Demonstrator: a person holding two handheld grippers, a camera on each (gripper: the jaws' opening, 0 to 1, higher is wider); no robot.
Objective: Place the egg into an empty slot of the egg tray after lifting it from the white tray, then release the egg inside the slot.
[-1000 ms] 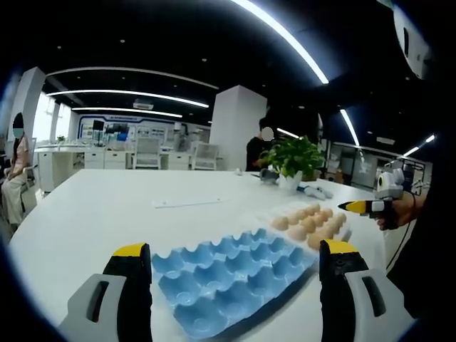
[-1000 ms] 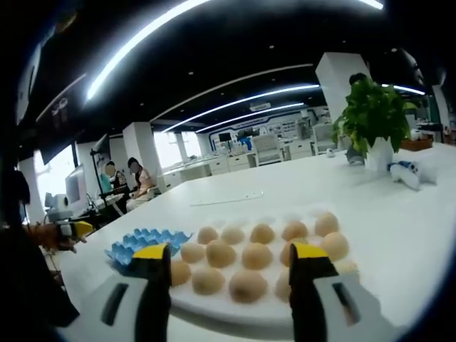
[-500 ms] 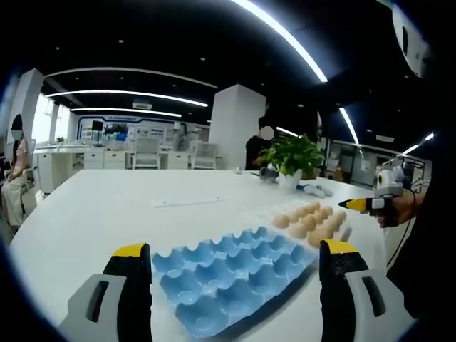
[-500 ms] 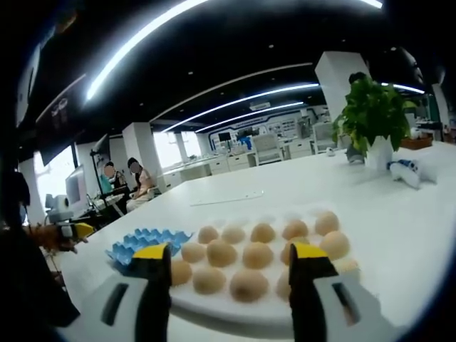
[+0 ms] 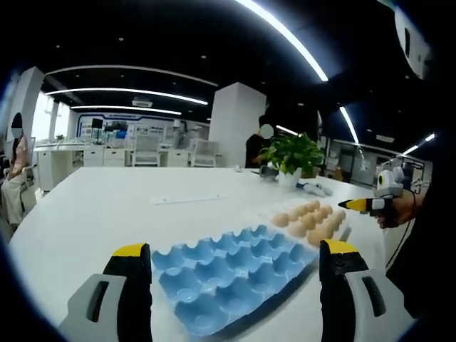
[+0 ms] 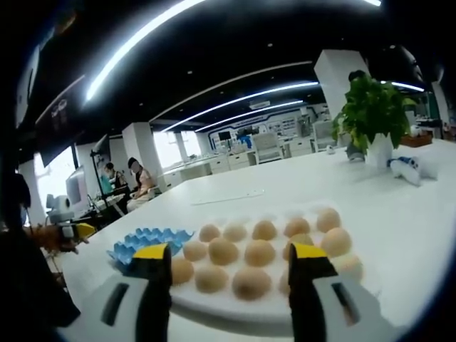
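Note:
A blue egg tray with bare slots lies on the white table just ahead of my left gripper, which is open and holds nothing. Beyond it sits the white tray with several tan eggs. In the right gripper view the eggs fill the white tray right in front of my right gripper, open and held slightly above them. The blue egg tray lies to the left there. My right gripper's yellow tip shows at right in the left gripper view, and my left gripper's tip at left in the right gripper view.
A potted plant and a small white-and-blue object stand at the table's far side. A paper strip lies mid-table. People sit at desks in the background. A person's hand holds the right gripper.
Both views have shifted only slightly; the eggs sit a touch lower in the right gripper view. Both grippers stay open and empty.

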